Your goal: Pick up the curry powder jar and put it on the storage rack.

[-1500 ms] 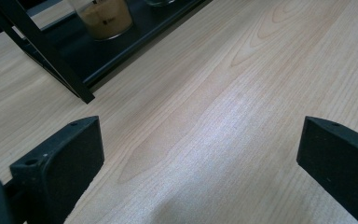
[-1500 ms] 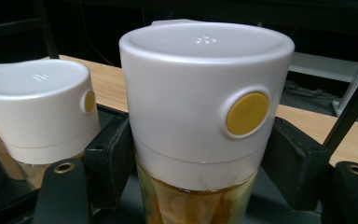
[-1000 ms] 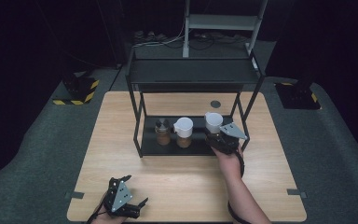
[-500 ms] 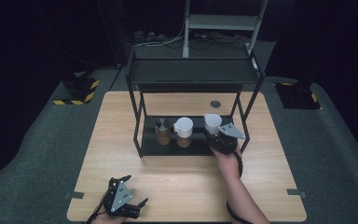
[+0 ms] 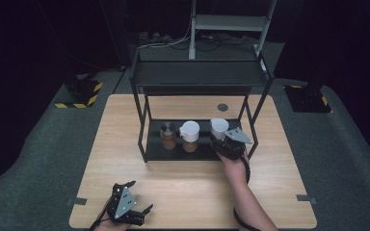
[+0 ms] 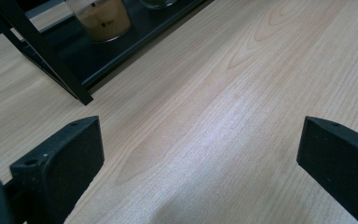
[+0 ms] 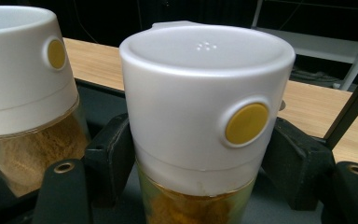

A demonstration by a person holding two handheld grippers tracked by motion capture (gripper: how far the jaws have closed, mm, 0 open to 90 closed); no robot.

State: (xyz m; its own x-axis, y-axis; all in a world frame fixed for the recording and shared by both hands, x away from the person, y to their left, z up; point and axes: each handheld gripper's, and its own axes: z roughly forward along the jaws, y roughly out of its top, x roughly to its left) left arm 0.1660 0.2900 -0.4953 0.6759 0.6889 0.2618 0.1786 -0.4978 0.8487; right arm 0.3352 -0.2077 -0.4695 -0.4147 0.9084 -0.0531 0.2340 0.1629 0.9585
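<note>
2 black hand-held grippers [image 5: 221, 143] — grey 3-cornered plates, trailing cables

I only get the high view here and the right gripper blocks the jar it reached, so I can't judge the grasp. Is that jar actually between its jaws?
Observer: Yes. In the right gripper view the right gripper has a jaw against each side of the white-capped jar, just below the cap.
Operator: What's in that jar?
Observer: A yellow-brown powder shows through the clear glass under the cap.
Operator: Any marking on the cap?
Observer: A round yellow button sits on its side, facing the camera.
Operator: And the left gripper?
Observer: The left gripper has its jaws wide apart over the bare wooden table, nothing between them.
</note>
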